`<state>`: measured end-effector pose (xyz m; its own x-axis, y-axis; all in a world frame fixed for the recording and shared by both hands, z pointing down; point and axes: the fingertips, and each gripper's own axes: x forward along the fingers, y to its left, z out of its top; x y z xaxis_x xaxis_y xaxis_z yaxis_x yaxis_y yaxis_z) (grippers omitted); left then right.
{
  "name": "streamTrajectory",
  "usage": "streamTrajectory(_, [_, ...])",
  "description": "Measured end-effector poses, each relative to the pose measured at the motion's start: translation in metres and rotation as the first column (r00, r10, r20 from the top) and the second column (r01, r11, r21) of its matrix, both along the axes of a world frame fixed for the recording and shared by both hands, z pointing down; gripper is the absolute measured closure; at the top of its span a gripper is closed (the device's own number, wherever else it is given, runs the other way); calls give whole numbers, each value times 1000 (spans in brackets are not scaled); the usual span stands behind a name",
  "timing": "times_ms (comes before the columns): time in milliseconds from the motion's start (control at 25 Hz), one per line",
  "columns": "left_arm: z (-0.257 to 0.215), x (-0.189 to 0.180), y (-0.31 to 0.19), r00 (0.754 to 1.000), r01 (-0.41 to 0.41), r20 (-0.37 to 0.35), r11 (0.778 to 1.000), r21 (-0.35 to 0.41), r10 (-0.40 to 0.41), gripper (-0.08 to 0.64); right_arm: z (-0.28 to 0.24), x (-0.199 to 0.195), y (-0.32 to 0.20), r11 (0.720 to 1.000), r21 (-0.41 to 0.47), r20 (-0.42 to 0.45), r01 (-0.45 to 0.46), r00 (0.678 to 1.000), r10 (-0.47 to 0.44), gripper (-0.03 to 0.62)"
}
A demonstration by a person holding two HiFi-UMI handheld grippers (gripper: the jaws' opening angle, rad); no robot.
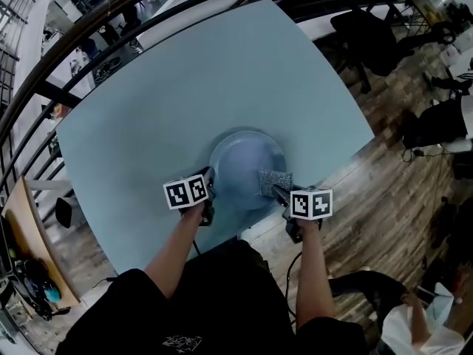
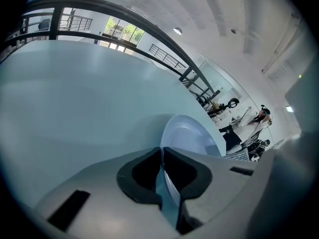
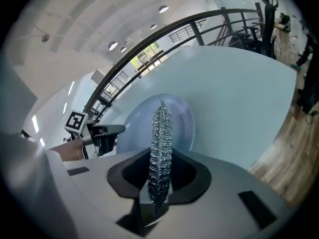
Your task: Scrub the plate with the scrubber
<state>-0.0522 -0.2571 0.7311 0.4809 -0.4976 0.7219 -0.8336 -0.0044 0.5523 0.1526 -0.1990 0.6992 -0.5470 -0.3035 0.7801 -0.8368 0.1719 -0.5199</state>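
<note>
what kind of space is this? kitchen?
Probably not a kitchen. It looks like an open-plan office or lab mezzanine: a black railing beyond the table, office chairs and a wood floor.

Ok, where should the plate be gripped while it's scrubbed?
Grip the plate at its thin left rim, edge-on from the left, as the left gripper does: the rim fits between the jaws and leaves the centre free for the scrubber.

Open-plan office: curved black railing [image 2: 89,3], office chair [image 1: 369,39], wooden floor [image 1: 384,191].
</note>
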Motion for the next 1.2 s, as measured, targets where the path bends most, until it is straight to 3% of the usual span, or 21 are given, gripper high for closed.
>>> streamTrajectory(280, [3,5,-4,1000,1,0,1000,4,-1,529,3,-34,9,989,-6,-19,149,989,-149,508])
streamTrajectory(680, [1,7,-6,1000,4,-3,1000,4,-4,529,5,-86,-11,951,-15,-31,308,951,-308,508])
streamTrajectory(1200, [2,10,-6,1000,-1,-15,1000,3,1,529,5,-115,-72,968,49,-22,247,969,-246,506])
